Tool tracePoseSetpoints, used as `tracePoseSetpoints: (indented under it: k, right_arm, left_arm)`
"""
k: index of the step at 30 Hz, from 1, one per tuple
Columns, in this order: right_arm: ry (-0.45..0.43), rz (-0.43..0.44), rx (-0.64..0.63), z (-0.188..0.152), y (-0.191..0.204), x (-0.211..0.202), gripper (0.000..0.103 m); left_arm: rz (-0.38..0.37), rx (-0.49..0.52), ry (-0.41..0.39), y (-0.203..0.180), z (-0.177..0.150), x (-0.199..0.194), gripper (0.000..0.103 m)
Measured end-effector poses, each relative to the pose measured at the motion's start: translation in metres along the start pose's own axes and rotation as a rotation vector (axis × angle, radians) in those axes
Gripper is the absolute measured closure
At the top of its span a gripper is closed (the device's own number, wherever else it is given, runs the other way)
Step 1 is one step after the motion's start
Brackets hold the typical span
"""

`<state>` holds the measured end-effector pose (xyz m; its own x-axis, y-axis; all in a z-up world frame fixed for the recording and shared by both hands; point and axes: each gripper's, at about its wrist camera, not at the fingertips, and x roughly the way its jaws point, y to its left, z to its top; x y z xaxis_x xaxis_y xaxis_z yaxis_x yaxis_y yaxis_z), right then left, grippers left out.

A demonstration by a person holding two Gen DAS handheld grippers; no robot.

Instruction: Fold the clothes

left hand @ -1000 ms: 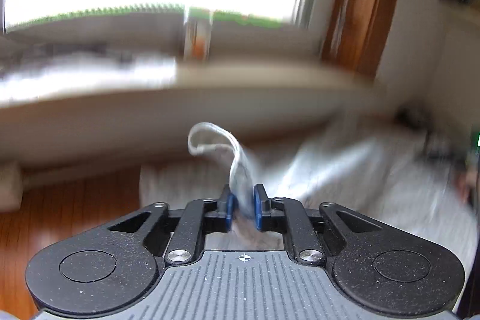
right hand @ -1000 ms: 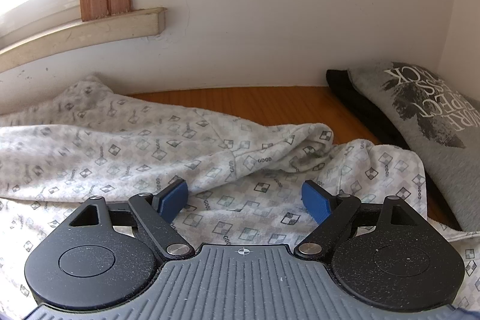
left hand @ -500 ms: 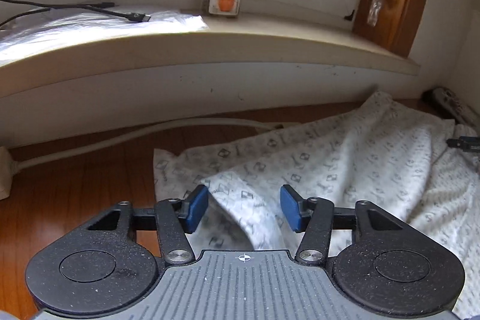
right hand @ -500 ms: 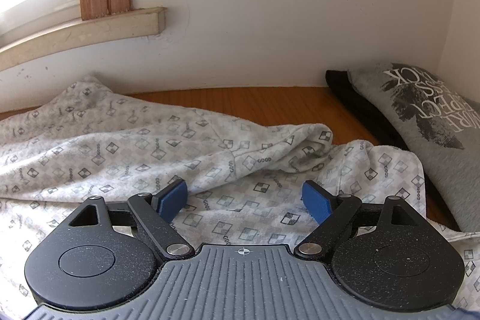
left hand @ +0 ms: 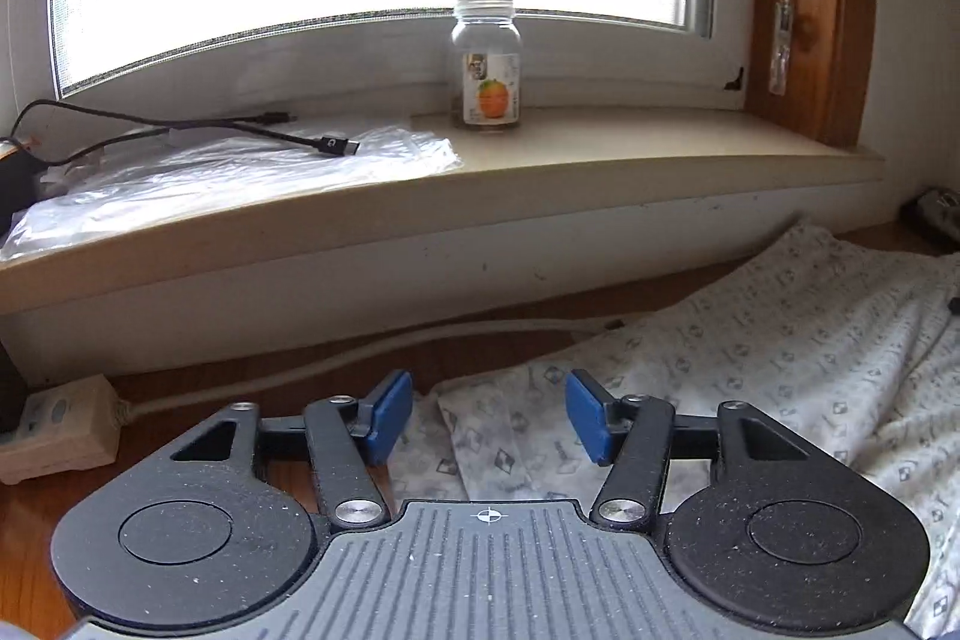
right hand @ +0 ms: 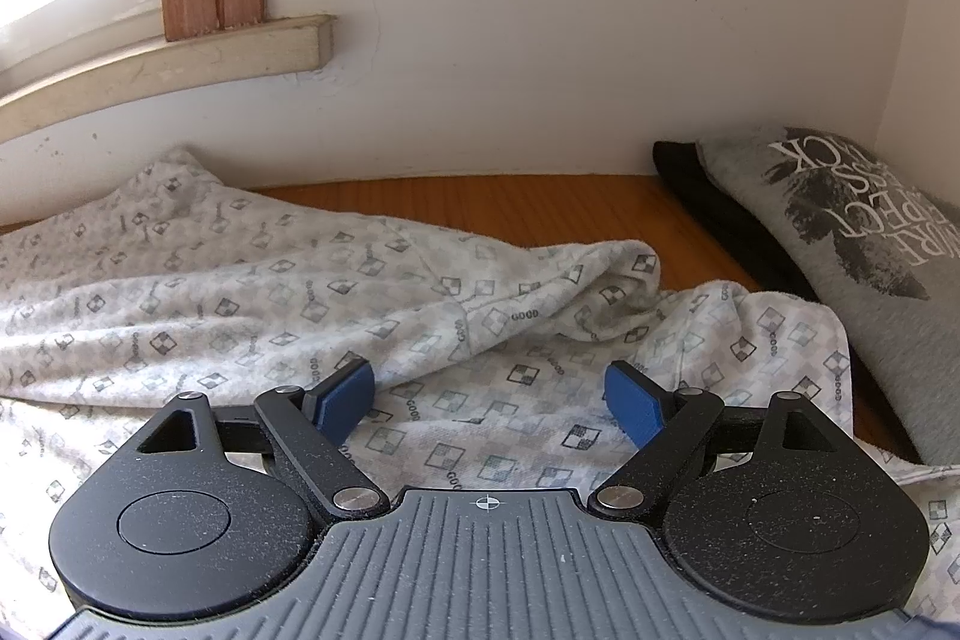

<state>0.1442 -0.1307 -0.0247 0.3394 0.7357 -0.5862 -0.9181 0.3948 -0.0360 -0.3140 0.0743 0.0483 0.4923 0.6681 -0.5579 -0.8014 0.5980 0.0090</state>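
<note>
A white garment with a small grey diamond print lies spread and rumpled on the wooden floor under the window sill. My left gripper is open just above the garment's near left corner, nothing between its blue pads. In the right wrist view the same patterned garment fills the foreground, with a bunched fold in the middle. My right gripper hangs open over the cloth, holding nothing.
A grey printed garment on a black one lies by the right wall. On the sill stand a jar, a plastic sheet and a black cable. A white power strip and its cord lie on the floor.
One second ago my left gripper was shut on a lifted bit of the garment; it has since let go, opened wider, and the cloth now lies on the floor. The right gripper has not moved.
</note>
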Motion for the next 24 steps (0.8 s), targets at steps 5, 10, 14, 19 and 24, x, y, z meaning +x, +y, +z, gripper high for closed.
tracePoseSetpoints:
  k: [5,10,14,19,24]
  right_arm:
    - [-0.011,0.015,0.010,0.000,-0.002,-0.002,0.020]
    - [-0.014,0.060,0.103,0.002,-0.007,-0.001,0.054]
    - [-0.012,0.101,0.185,0.004,-0.010,0.000,0.056]
    - [-0.016,0.139,0.280,0.007,-0.015,0.005,0.052]
    - [-0.019,0.142,0.316,0.011,-0.022,0.013,0.076]
  left_arm:
    - [-0.072,0.098,-0.030,-0.034,-0.013,-0.020,0.062]
    - [-0.219,0.204,-0.005,-0.081,-0.027,-0.031,0.081]
    - [-0.300,0.270,0.041,-0.118,-0.033,-0.020,0.075]
    - [-0.281,0.379,0.061,-0.153,-0.037,0.000,0.067]
    - [-0.270,0.428,0.061,-0.158,-0.039,0.013,0.086]
